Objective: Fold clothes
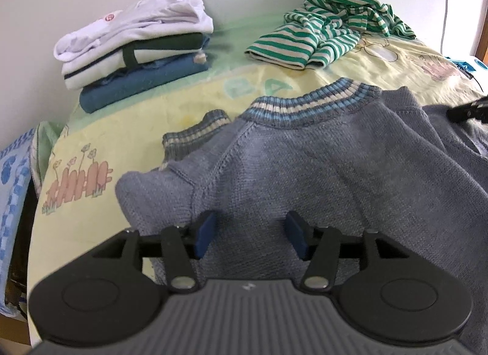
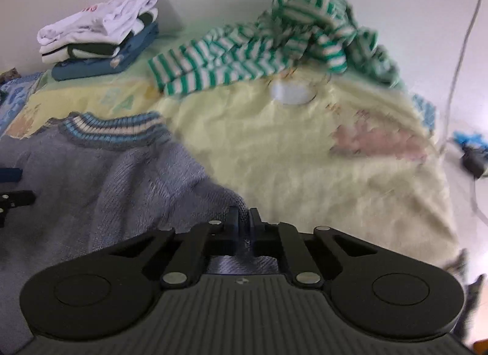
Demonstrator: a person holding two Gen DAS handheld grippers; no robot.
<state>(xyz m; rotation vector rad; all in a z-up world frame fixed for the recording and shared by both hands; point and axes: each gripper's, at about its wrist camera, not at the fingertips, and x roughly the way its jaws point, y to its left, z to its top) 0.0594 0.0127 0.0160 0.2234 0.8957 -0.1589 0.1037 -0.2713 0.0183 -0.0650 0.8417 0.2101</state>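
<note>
Right wrist view, right gripper (image 2: 243, 217) seemingly clenched on grey sweater (image 2: 122, 178) edge, left gripper (image 1: 250, 234) released above it

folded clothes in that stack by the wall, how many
3, though more may be hidden: white top uppermost, white and dark green garment in the middle, blue garment at the bottom.

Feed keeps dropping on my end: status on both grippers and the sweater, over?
Left gripper open over grey-blue knit sweater. Right gripper shut on its edge. Sweater flat on yellow bedspread, unfolded. Nothing in the way.
</note>
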